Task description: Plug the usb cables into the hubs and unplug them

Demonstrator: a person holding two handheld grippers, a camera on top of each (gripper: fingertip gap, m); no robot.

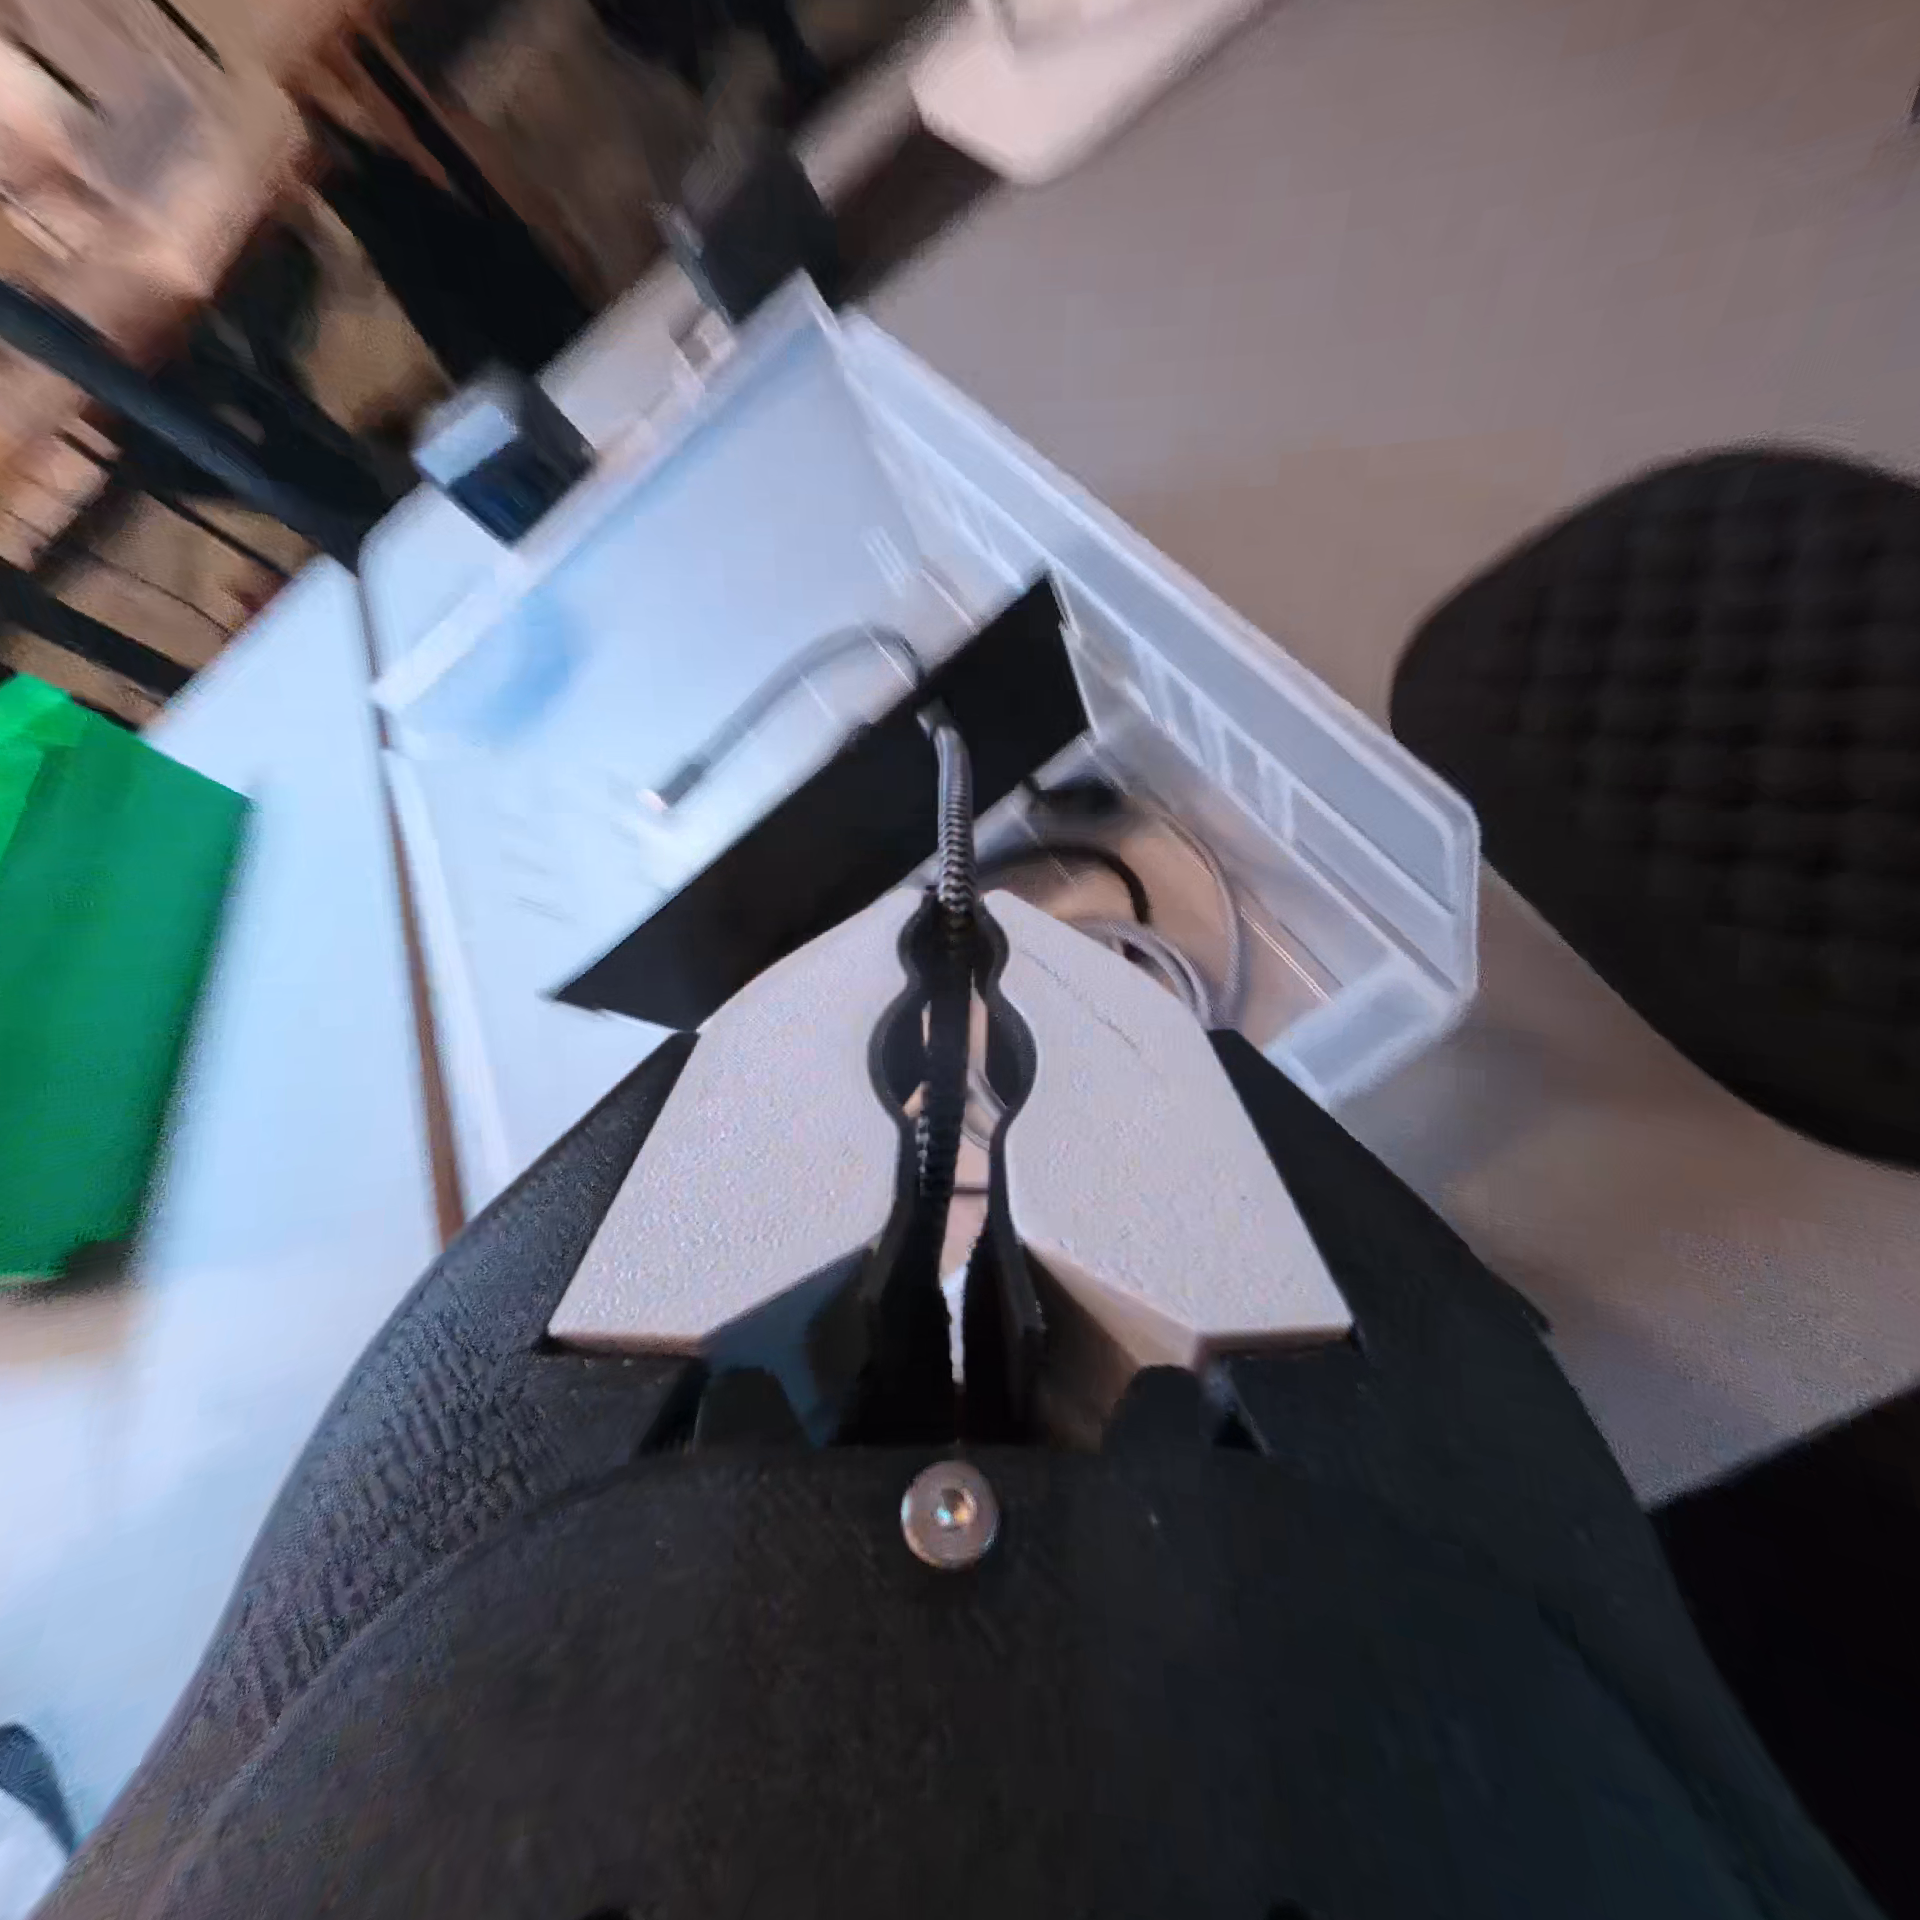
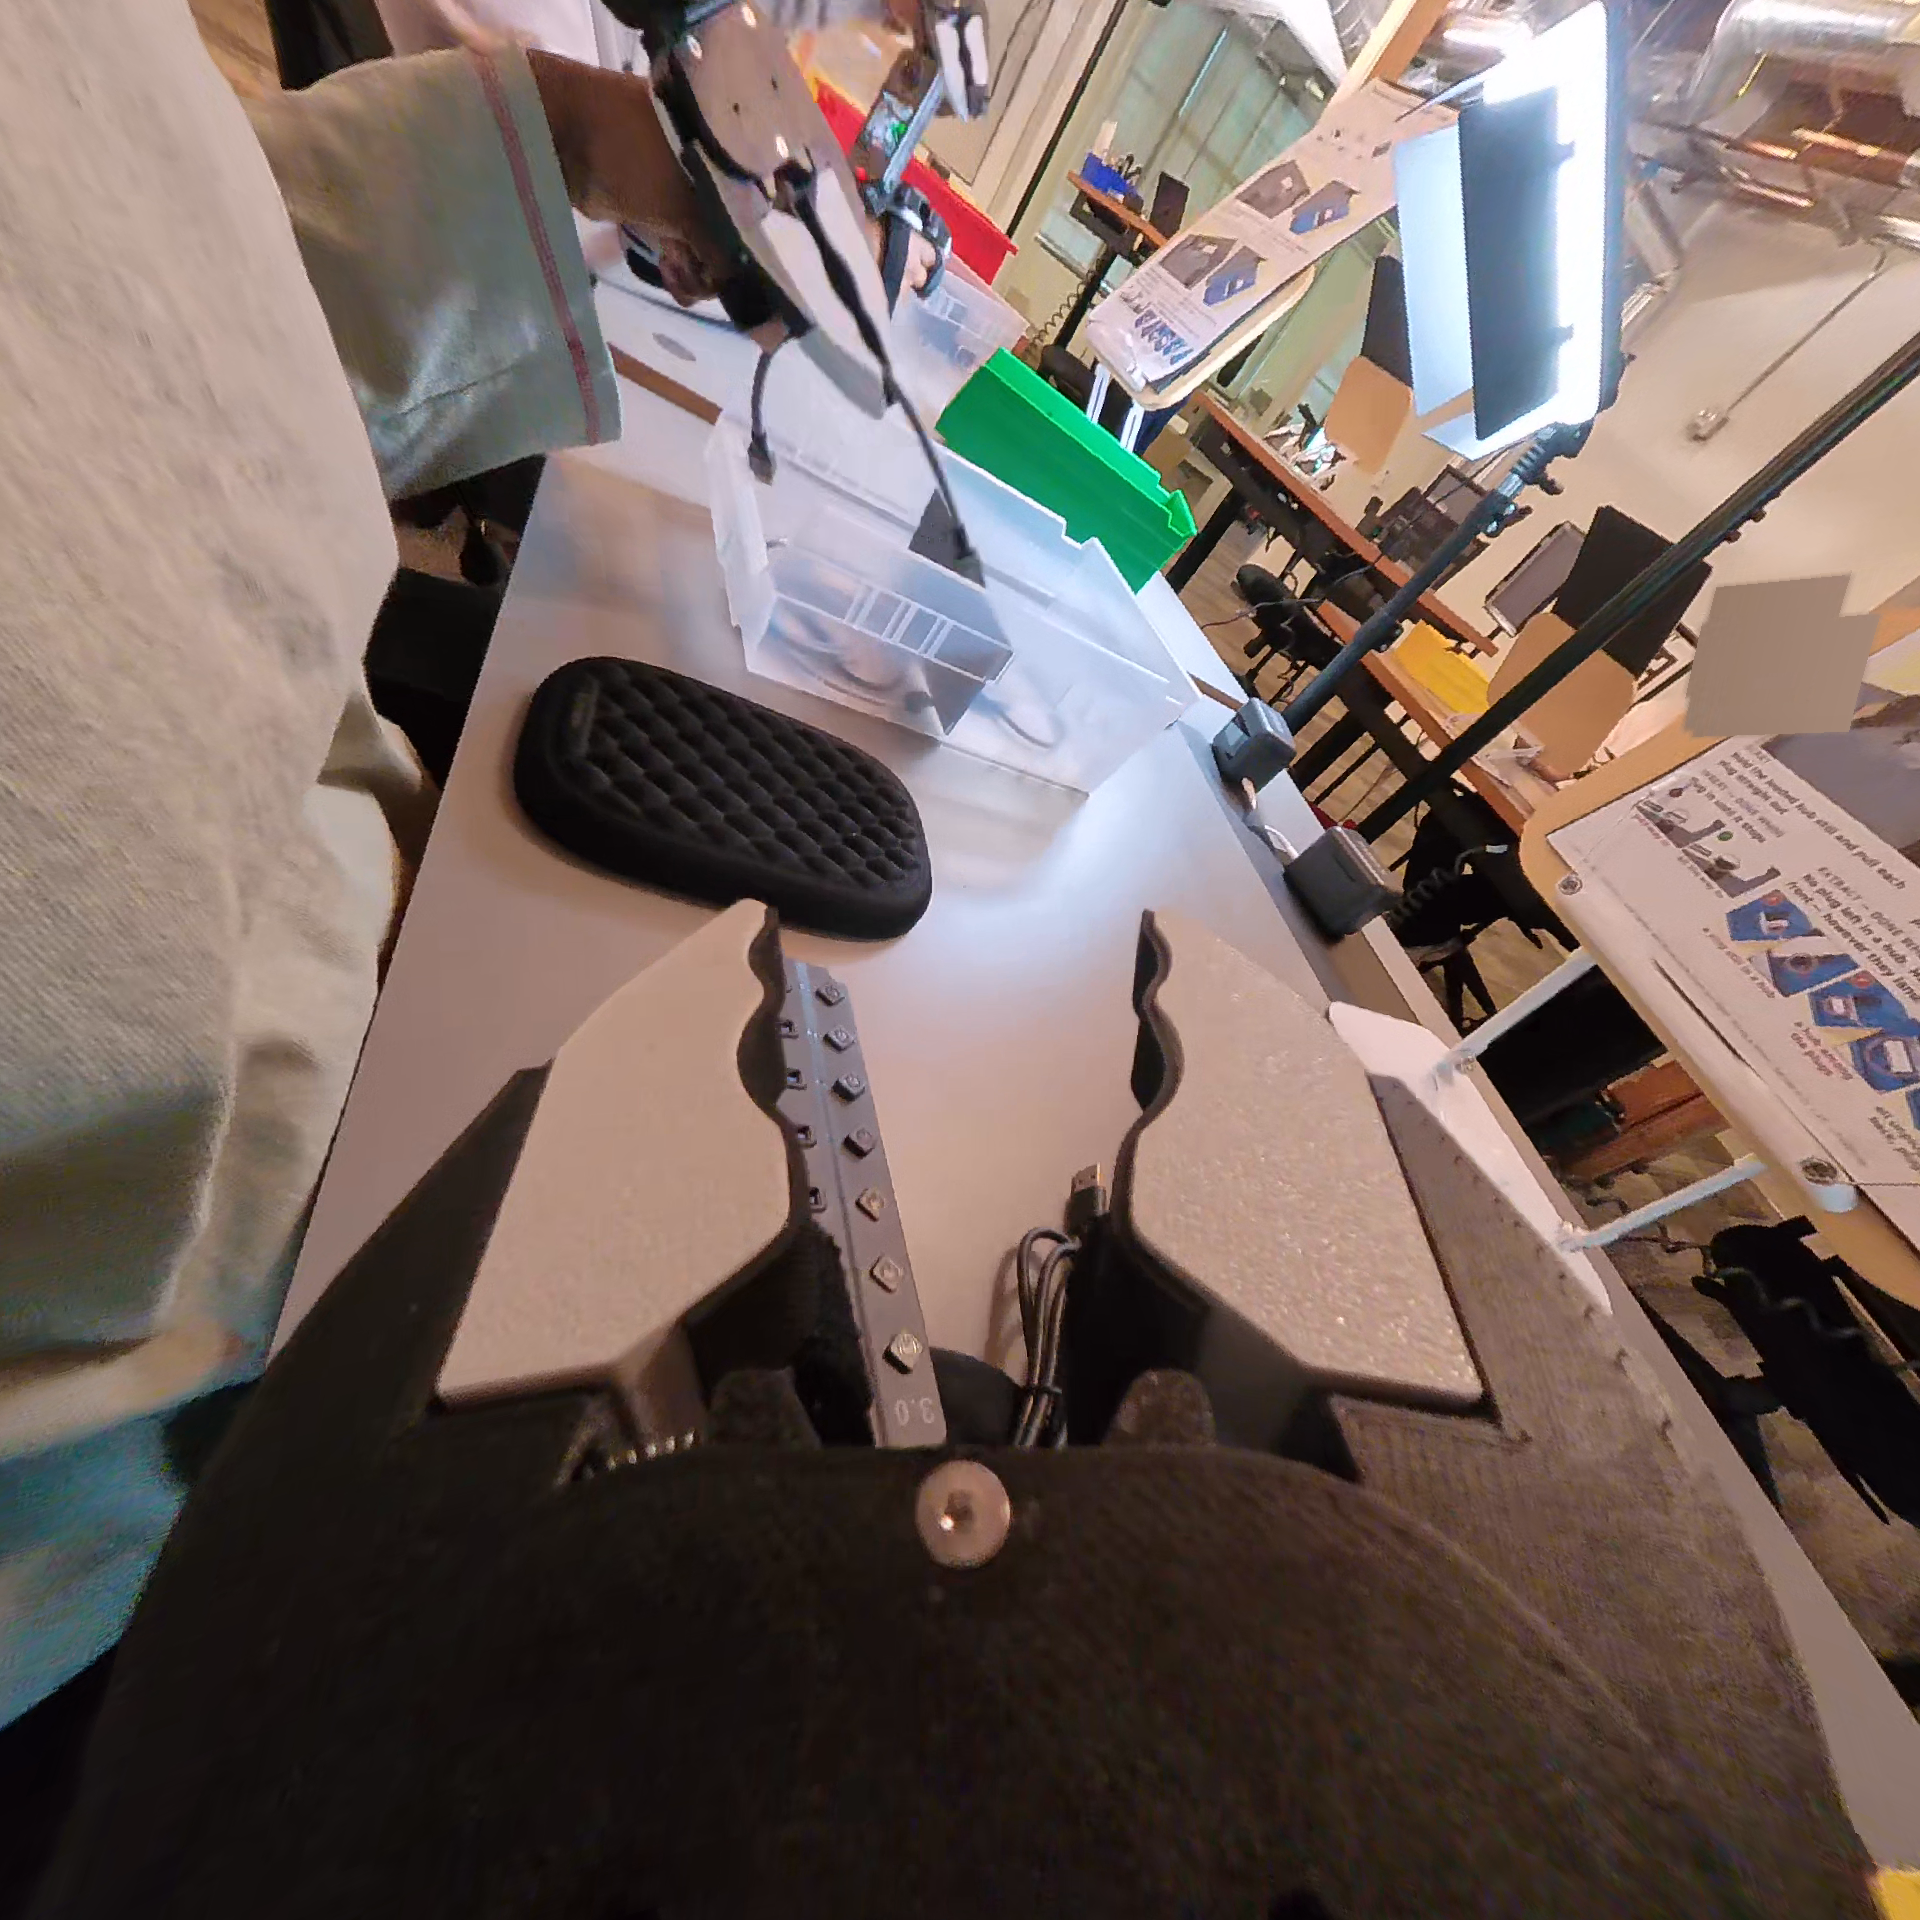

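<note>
My left gripper [image 1: 951,914] is shut on a braided black-and-white cable [image 1: 954,821]. The cable runs down to a flat black hub [image 1: 831,821] that hangs over a clear plastic bin [image 1: 1278,727]. The right wrist view shows this gripper [image 2: 842,353] raised above the bin [image 2: 1049,665], with the hub [image 2: 943,540] dangling from it. My right gripper [image 2: 951,925] is open and empty, low over the table. Between its fingers lie a long grey hub [image 2: 862,1174] with several ports and a black usb cable [image 2: 1081,1195] with its plug free.
A black mesh pad [image 2: 717,790] lies between my right gripper and the clear bin, and also shows in the left wrist view [image 1: 1704,790]. A green bin [image 2: 1070,468] stands behind the clear one. The person's sleeve [image 2: 468,260] is at the left. Grey clamps [image 2: 1252,743] sit on the table's far edge. One gripper's finger ends stand about 40 cm off the other's.
</note>
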